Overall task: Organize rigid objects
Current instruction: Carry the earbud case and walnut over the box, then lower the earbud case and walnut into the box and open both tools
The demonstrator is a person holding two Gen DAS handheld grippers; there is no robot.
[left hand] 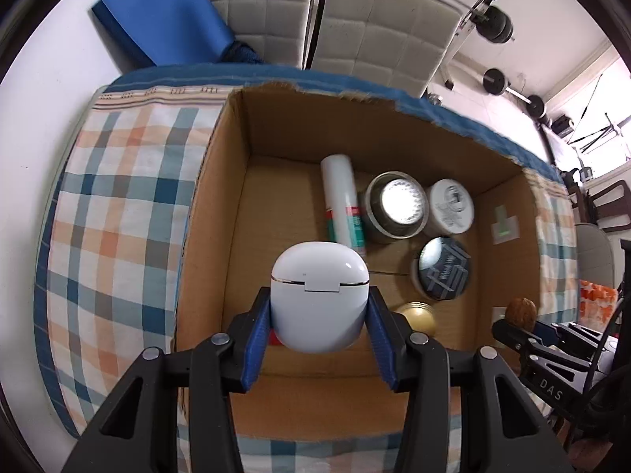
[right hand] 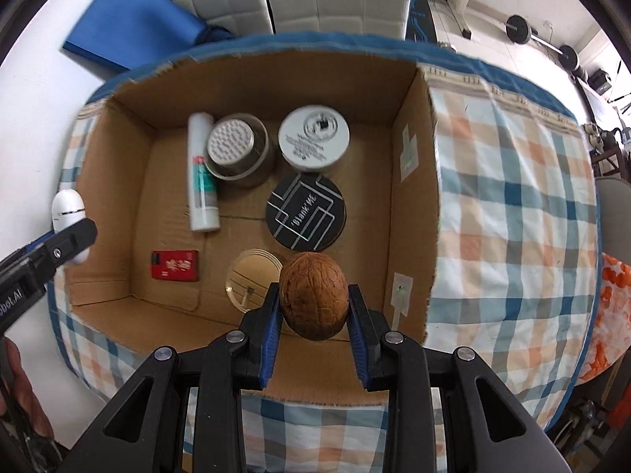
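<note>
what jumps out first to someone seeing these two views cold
Each gripper is shut on something above the open cardboard box: the left gripper holds a white earbud case, the right gripper a brown walnut. In the box, a black round tin lies mid-floor.

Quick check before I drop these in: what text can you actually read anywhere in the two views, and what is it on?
"Blank ME": black round lid in the cardboard box.
"DAS": body of the right tongs.
"bot.AI", start cut off: body of the left tongs.
White round lid, white tube, red packet: print too small or blurred.
</note>
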